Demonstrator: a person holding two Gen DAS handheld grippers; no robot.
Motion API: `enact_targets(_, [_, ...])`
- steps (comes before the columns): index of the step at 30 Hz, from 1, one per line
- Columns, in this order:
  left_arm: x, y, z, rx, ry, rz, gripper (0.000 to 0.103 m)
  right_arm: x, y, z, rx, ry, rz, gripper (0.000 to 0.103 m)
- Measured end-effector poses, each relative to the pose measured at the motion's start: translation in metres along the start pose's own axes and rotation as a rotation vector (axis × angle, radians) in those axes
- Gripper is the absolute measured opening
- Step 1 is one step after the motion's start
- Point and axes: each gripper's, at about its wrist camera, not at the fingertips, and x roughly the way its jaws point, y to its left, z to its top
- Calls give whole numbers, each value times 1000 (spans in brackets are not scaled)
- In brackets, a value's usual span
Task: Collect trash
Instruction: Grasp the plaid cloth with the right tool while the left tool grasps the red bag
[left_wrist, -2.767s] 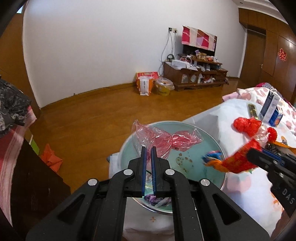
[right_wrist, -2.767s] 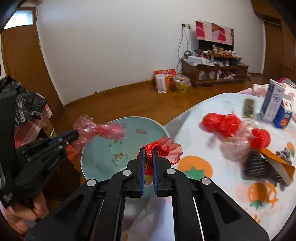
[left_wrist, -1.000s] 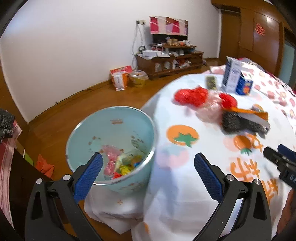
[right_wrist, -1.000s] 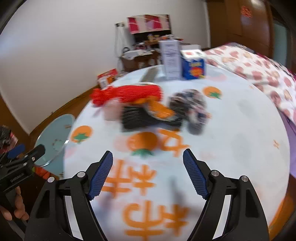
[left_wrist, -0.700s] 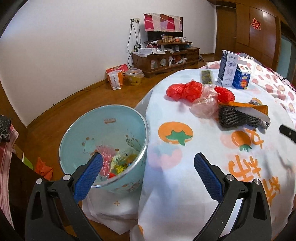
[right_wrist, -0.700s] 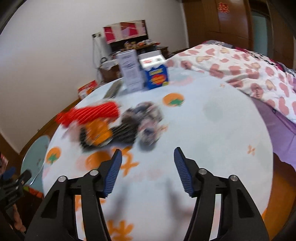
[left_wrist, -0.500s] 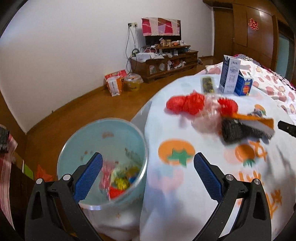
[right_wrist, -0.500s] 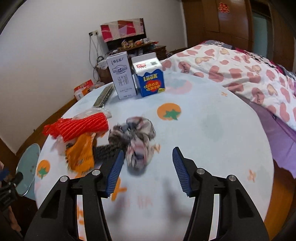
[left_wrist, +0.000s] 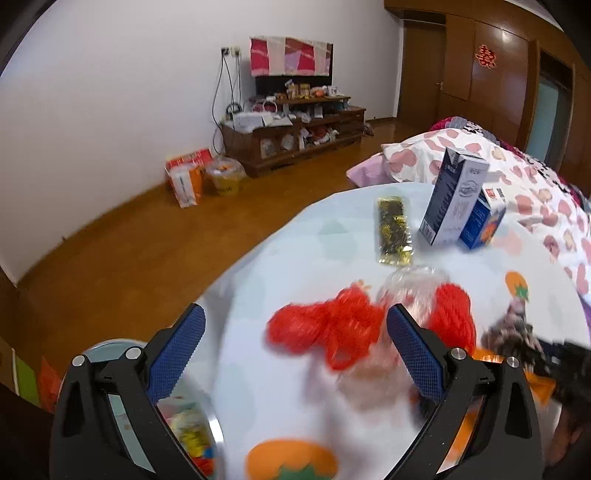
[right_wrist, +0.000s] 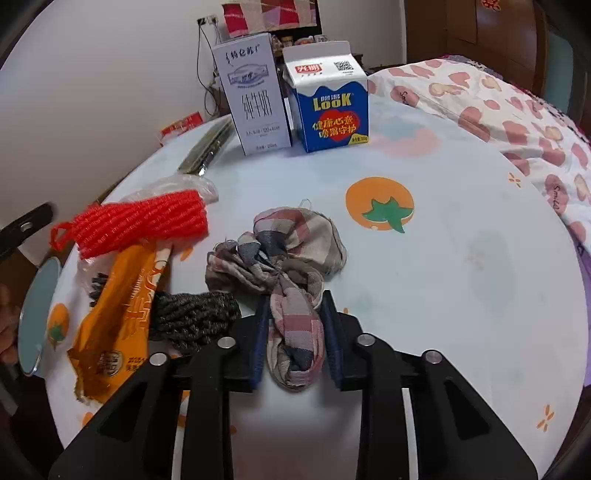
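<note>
Here the right gripper (right_wrist: 295, 332) is closing its jaws around the checked rag (right_wrist: 284, 273) on the table (right_wrist: 461, 258); the blue pads flank its near end. The left gripper (left_wrist: 295, 354) stands wide, empty, above the red net (left_wrist: 325, 332). The bin (left_wrist: 207, 424) sits low left, by the table edge

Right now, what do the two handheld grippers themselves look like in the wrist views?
Both look the same. The left gripper and right gripper each have matte black angular arms with cut-out openings, round silver bolts at the joints, and two fingers faced with blue cross-hatched pads. No cables, sleeves or markings can be seen on them.
</note>
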Motion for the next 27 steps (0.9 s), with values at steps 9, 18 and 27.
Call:
enact_targets(9, [66,-11,-13,-34,164,-7,59,-52,-23,-3,51,-173,-64,21])
enact_targets(18, [8,-3,-13,-38,36,38,39,-78,-22,-18,83,-218,-79,21])
enact_targets(27, [-75,9,-56,6,-29,93,39,-100,-5,-52,69,-199,-74,21])
